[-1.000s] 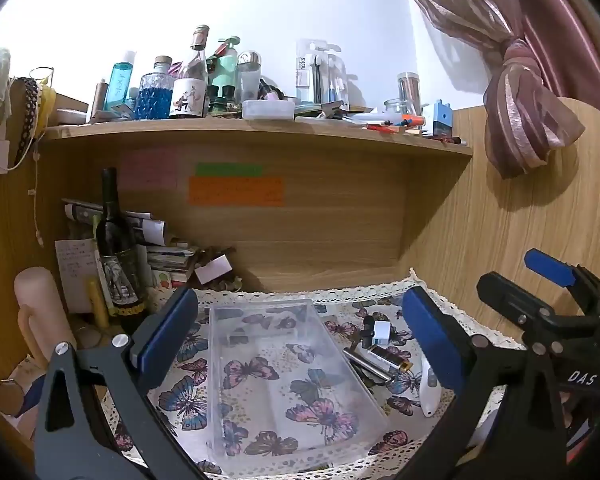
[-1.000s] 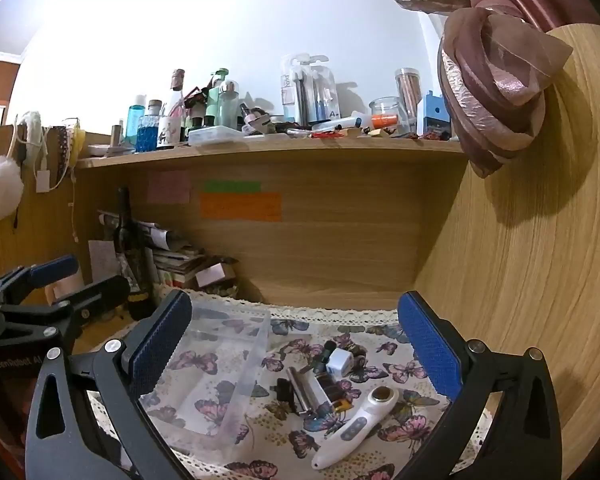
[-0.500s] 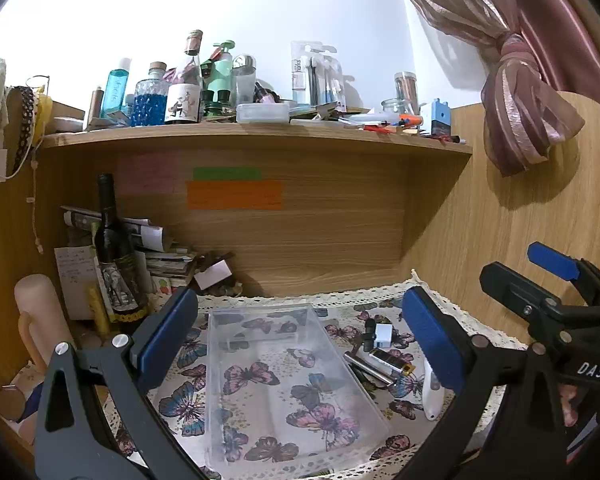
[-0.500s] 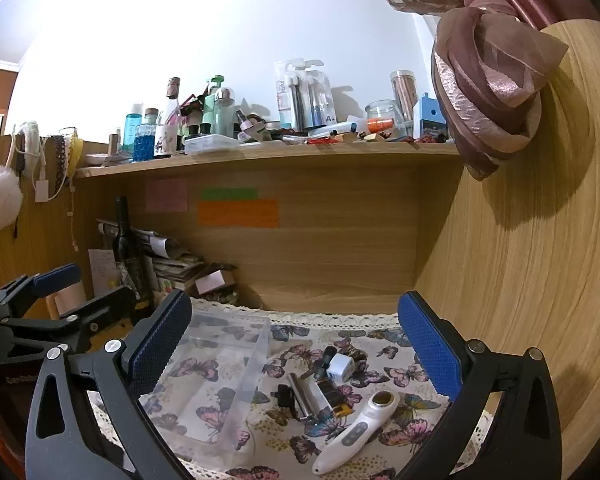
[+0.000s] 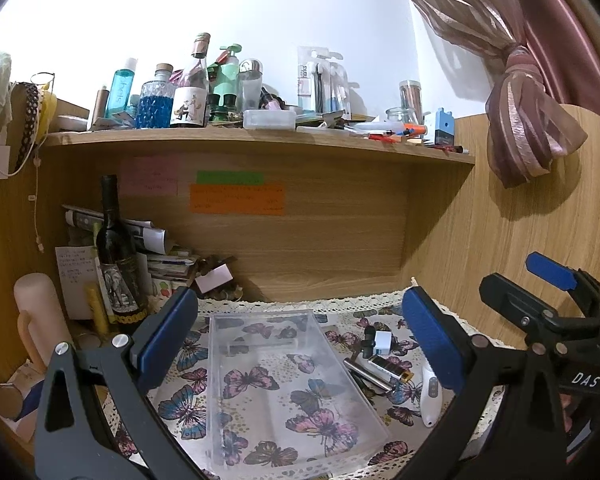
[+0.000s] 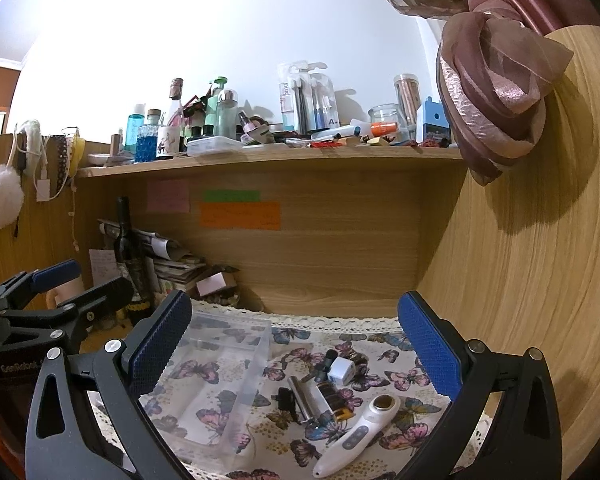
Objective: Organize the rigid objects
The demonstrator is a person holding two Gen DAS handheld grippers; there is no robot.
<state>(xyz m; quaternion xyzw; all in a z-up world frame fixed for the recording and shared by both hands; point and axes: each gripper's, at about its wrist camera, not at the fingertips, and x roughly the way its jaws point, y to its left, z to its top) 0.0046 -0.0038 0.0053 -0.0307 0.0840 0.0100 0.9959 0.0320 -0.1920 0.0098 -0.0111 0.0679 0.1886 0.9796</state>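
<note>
A clear plastic box [image 5: 284, 384] lies empty on the butterfly cloth [image 5: 180, 404]; in the right wrist view the box [image 6: 216, 376] is at the left. Right of it lie a white handheld device [image 6: 360, 432], a silver tube [image 6: 302, 398], a dark-banded cylinder [image 6: 332, 394], a white cube [image 6: 342, 370] and small black pieces [image 6: 285, 397]. The device [image 5: 431, 394] and cube [image 5: 381, 342] also show in the left wrist view. My left gripper [image 5: 300, 336] is open above the box. My right gripper [image 6: 296, 346] is open above the small items.
A wine bottle [image 5: 116, 256], papers and a pink box [image 5: 214, 278] crowd the back left corner. A shelf [image 5: 260, 140] above holds several bottles and jars. A wooden wall [image 6: 520, 280] stands at the right, with a tied curtain [image 6: 496, 80].
Both grippers have drawn back and risen slightly, so the box and items appear a little lower and farther. Nothing on the cloth has moved.
</note>
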